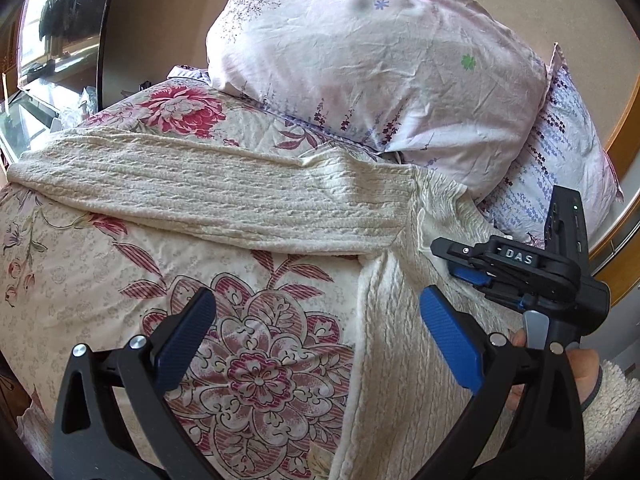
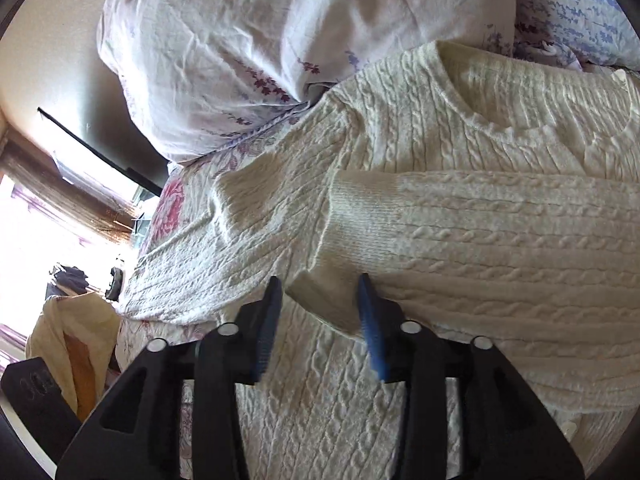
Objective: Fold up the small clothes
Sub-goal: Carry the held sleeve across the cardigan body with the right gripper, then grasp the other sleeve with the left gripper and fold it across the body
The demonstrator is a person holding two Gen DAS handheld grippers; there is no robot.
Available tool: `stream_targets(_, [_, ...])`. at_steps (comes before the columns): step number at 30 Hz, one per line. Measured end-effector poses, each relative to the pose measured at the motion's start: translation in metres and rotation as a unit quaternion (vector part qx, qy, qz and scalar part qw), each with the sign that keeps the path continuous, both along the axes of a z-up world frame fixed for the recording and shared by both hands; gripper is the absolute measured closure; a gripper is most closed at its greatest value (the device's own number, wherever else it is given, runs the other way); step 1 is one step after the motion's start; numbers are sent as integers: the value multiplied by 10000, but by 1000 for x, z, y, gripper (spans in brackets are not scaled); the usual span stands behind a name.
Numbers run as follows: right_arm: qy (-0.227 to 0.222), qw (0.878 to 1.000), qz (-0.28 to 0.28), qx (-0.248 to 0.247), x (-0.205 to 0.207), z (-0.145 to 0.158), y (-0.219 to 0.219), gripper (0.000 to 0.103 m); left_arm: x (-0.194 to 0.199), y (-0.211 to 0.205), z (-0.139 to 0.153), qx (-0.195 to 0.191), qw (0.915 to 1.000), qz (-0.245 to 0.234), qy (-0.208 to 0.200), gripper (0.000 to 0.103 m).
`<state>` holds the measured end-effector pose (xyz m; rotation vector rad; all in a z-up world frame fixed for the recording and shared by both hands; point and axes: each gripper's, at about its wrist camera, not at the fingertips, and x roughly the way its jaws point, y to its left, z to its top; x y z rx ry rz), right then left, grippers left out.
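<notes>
Nearest to you in the left wrist view, your left gripper (image 1: 316, 332) hangs with its jaws spread wide and nothing between them; below the gap lies the floral quilt (image 1: 256, 364) with its big red-and-pink bloom. Its right finger sits over the edge of the cream cable-knit sweater (image 1: 248, 196), though whether it touches the knit is hard to tell from this angle.

Just past that finger, your right gripper (image 1: 460, 260) points in over the sweater's body, and your right hand (image 1: 576, 376) in a fleecy cuff (image 1: 612, 412) grips its handle at the frame's edge.

In the right wrist view, that right gripper (image 2: 318, 316) has its jaws partly apart. The ribbed cuff end of the folded sleeve (image 2: 480, 248) lies just ahead of the gap and looks free of both pads, resting on the sweater's front. That sleeve runs across the chest from the right side of the view.

The sweater lies flat on the quilt, front up. Its other sleeve (image 1: 180, 184) stretches out sideways across the quilt, away from the body. Further on, the round neckline (image 2: 532, 120) opens toward the head of the bed.

Beyond the sweater, a pale floral pillow (image 1: 372, 64) leans up behind it, with a second pillow (image 1: 560, 160), printed in blue and purple sprigs, tucked beside. A bright window (image 1: 48, 32) shows farthest off, at the side.
</notes>
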<state>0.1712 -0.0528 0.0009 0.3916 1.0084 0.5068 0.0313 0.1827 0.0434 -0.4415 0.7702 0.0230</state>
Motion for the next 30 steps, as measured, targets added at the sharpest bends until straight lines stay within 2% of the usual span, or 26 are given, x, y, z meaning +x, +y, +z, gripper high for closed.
stream_targets(4, [-446,9986,-297,43,-9,17,-11,49,5,16,4,-4,9998,199,-30,2])
stream_targets(5, [-355,9985,-415,-18,-7,13,-15,49,7,22,3,-145,9996,243,-13,2])
stream_targets(7, [167,9986,-406,-281,6,-7,-16,51,10,38,-3,-581,9971,471,100,2])
stream_targets(8, [-12,9988,-437,-212,4,-4,-19,51,12,47,-7,-845,9944,612,169,2])
stream_targets(10, [137,9987,-477,-80,3,-3,-23,50,13,65,-16,-1414,9852,931,254,2])
stream_targets(12, [162,9982,-554,142,-3,1,-31,50,13,83,-26,-1970,9706,1350,303,5])
stream_targets(14, [136,9979,-580,271,-10,4,-37,49,15,96,-36,-2547,9529,1615,322,18])
stream_targets(15, [150,9976,-592,328,-13,5,-38,47,16,101,-39,-2708,9466,1717,333,20])
stream_targets(21, [173,9966,-615,517,-30,12,-51,45,27,110,-42,-2988,9308,2084,315,25])
stream_targets(27, [157,9955,-683,639,-37,15,-64,42,31,122,-47,-3383,9052,2559,262,35])
stream_targets(30, [275,9952,-730,595,-38,10,-70,41,33,127,-49,-3468,8981,2694,246,46])
